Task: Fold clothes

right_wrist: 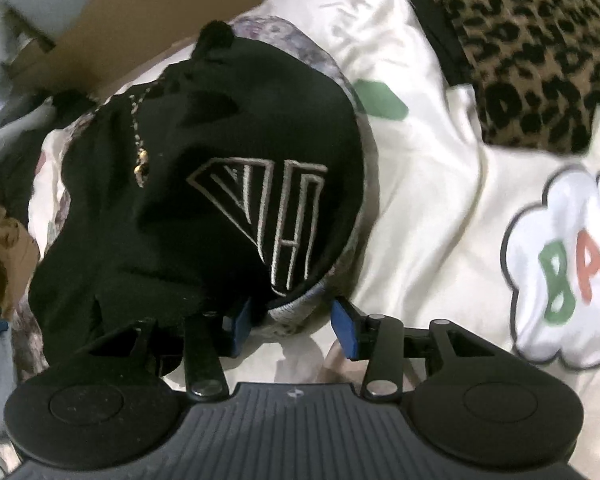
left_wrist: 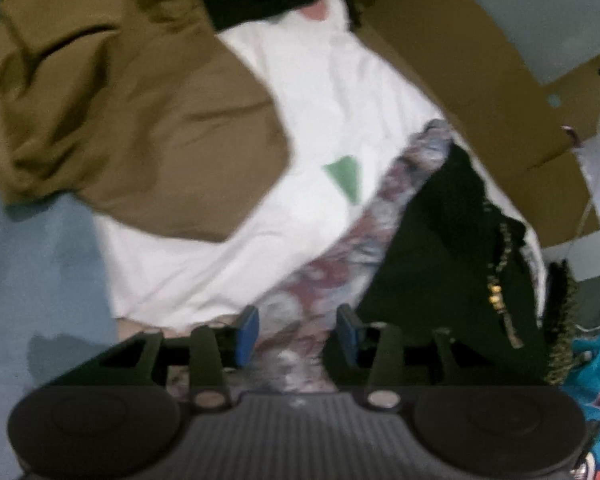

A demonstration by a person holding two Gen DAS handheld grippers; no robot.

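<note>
The black top [right_wrist: 188, 208] lies soft and floppy on the white shirt [right_wrist: 440, 200], near the right tool [right_wrist: 292, 322]. Both tools, left tool [left_wrist: 298, 332] too, are spread, pinching nothing. Grab its near edge.

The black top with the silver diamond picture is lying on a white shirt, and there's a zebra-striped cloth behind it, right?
Nearly. The cloth behind is leopard-spotted, not zebra-striped, as the right wrist view shows. The black top with the silver diamond picture does lie on the white shirt.
</note>
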